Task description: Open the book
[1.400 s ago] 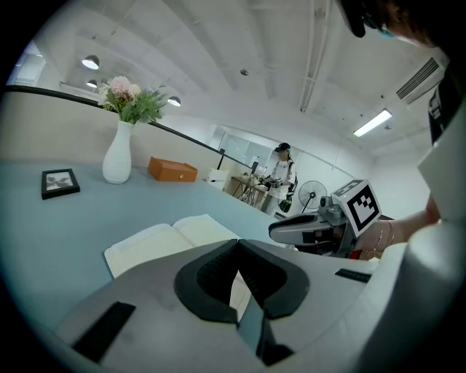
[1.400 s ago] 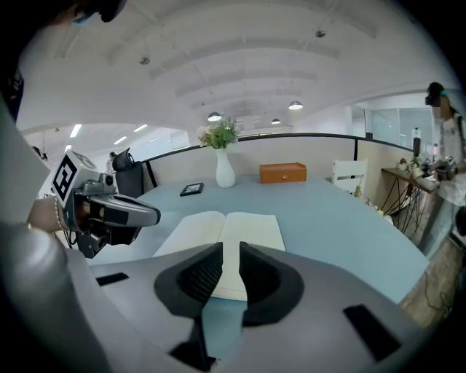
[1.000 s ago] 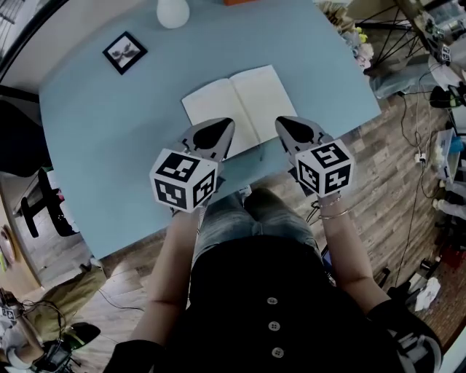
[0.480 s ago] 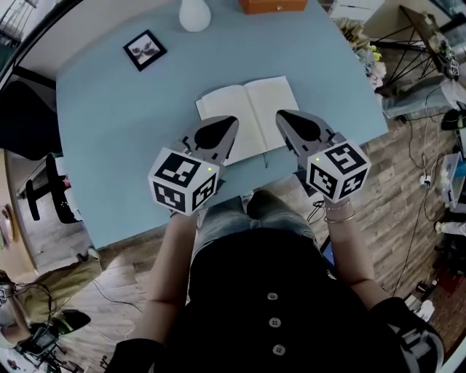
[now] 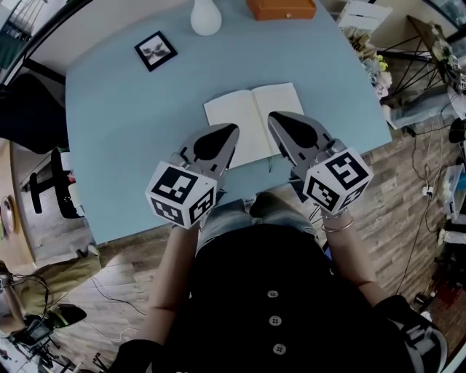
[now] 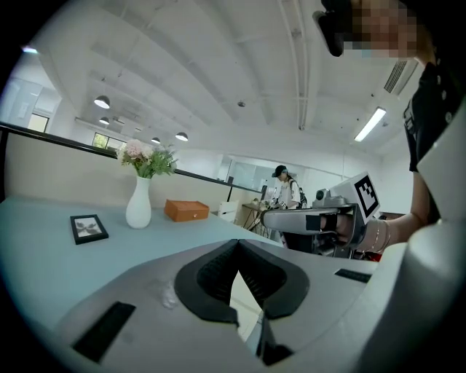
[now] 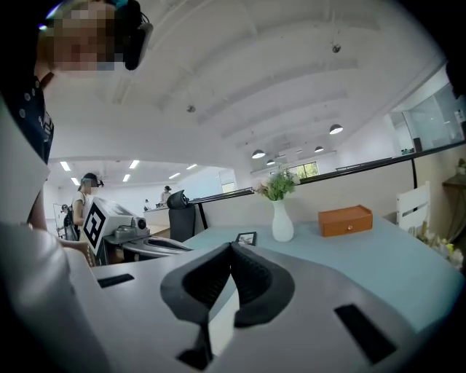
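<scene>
Book [image 5: 244, 116] noted lying open, pages up, on blue table [image 5: 124, 131], upper centre of head view. Left gripper [image 5: 230, 131] held over lower part of left page, right gripper [image 5: 274, 119] over right page beside the spine; contact cannot be told. Both jaw pairs seen closed tip to tip, nothing between. Vase [image 5: 206, 16] and orange box [image 5: 281, 9] at top edge.

Book [image 5: 251, 120] lies open, flat, blank pale pages up, near table's front edge
</scene>
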Motion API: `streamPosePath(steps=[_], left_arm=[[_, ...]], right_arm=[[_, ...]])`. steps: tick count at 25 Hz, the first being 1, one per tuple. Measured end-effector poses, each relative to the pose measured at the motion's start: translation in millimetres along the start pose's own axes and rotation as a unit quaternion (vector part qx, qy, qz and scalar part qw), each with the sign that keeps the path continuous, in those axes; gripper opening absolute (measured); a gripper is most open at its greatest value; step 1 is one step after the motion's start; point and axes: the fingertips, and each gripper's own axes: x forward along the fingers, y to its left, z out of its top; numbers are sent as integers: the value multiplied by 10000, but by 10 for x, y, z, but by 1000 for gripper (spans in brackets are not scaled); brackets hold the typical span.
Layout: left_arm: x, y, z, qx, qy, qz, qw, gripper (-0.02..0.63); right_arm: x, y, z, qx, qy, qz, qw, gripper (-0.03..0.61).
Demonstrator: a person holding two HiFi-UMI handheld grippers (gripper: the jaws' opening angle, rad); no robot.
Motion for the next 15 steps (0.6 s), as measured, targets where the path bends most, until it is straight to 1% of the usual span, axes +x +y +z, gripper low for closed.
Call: streamPosePath(steps=[4,11,15], left_arm=[[-55,-51,-125,-47,88,-19,9999,11],[-79,-175,-229,-33,184,-67,9998,11],[-85,-159,-315,-155,280,-2,9995,11]], right_arm=[[12,121,-101,-160,107,224,9996,3],[1,240,-235,-212,303,353,9987,3],[35,302,-292,-270,336,400,9983,3]])
